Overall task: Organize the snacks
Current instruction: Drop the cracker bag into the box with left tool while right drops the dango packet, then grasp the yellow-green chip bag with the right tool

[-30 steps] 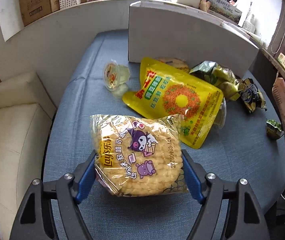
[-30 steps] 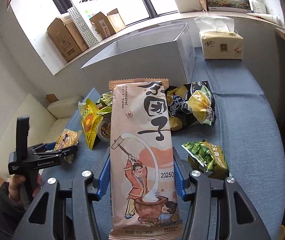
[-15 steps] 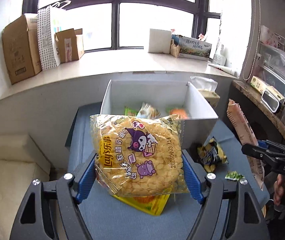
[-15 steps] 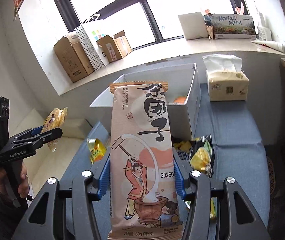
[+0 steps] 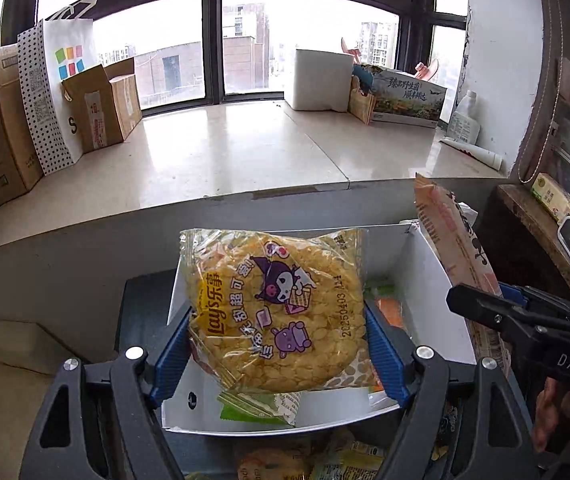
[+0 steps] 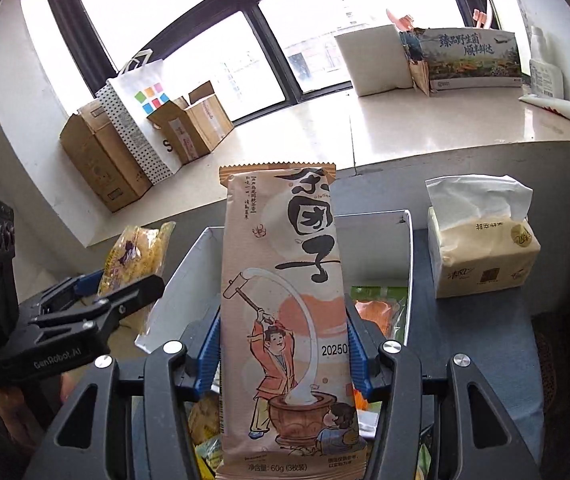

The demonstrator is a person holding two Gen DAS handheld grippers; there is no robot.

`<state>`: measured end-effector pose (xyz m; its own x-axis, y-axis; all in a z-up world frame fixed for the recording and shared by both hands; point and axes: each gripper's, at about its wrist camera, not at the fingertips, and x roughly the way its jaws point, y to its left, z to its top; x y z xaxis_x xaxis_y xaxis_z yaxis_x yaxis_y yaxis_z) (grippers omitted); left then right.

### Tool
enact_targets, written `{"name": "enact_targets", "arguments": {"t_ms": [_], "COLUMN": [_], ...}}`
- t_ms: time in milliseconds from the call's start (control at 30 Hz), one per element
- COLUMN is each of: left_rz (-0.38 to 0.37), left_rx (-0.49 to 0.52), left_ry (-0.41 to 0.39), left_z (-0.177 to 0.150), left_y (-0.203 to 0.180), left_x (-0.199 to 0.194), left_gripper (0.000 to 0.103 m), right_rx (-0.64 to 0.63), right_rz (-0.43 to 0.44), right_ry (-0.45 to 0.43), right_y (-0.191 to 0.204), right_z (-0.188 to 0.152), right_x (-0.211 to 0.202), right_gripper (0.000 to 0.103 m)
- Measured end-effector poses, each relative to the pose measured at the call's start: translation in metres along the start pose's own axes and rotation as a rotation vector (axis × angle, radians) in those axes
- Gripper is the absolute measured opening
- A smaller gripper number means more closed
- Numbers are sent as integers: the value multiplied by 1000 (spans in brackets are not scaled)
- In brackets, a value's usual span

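Both packets have been lifted higher and are now hanging over the white box (image 5: pixel 425 276). The left gripper (image 5: pixel 275 354) is squeezing the yellow Lay's bag (image 5: pixel 277 312) between its blue pads, above green packets inside the box. The right gripper (image 6: pixel 283 354) is clamping the tall pink rice-cake packet (image 6: pixel 285 304) upright, just beside the box's right wall. A tissue pack (image 6: pixel 485 252) is sitting nearby.

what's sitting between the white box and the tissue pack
Nothing: in the right wrist view only a bare strip of blue tablecloth separates the white box from the tissue pack.
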<state>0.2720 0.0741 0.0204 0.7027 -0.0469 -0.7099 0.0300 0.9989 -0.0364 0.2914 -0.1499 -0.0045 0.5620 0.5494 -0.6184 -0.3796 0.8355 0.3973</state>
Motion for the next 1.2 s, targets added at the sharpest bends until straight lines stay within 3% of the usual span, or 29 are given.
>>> {"name": "enact_targets", "arguments": {"t_ms": [100, 133, 167, 200, 267, 500, 600, 700, 800, 933, 1067, 1200], "left_rz": [59, 67, 62, 44, 13, 7, 2, 1, -12, -61, -109, -73], "left_rx": [10, 12, 9, 3, -12, -51, -52, -42, -7, -22, -69, -82], "left_ry": [41, 35, 31, 36, 42, 31, 13, -15, -63, -83, -67, -35], "left_z": [-4, -8, -12, -16, -22, -30, -33, -46, -72, -116, -167, -215], "left_y": [4, 5, 7, 10, 15, 27, 26, 23, 14, 5, -2, -10], "left_x": [21, 24, 24, 25, 24, 6, -13, -41, -73, -105, -124, -131], "left_gripper": [102, 103, 103, 103, 103, 103, 103, 103, 103, 103, 103, 103], "right_rx": [31, 43, 63, 86, 87, 8, -43, -108, -178, -175, -128, -125], "right_rz": [-10, 2, 1, -3, 41, -2, -20, 23, 40, 98, 157, 164], "right_ry": [28, 39, 51, 44, 10, -26, -40, -48, -66, -50, 37, 87], "right_y": [-8, -11, -14, -17, -18, -10, 0, 13, 25, 27, 23, 24], "right_z": [10, 12, 14, 15, 13, 1, -6, -20, -48, -93, -146, -185], "right_x": [22, 29, 32, 32, 24, 0, -17, -40, -66, -85, -75, -64], "right_gripper": [64, 74, 96, 103, 103, 103, 103, 103, 103, 103, 103, 103]}}
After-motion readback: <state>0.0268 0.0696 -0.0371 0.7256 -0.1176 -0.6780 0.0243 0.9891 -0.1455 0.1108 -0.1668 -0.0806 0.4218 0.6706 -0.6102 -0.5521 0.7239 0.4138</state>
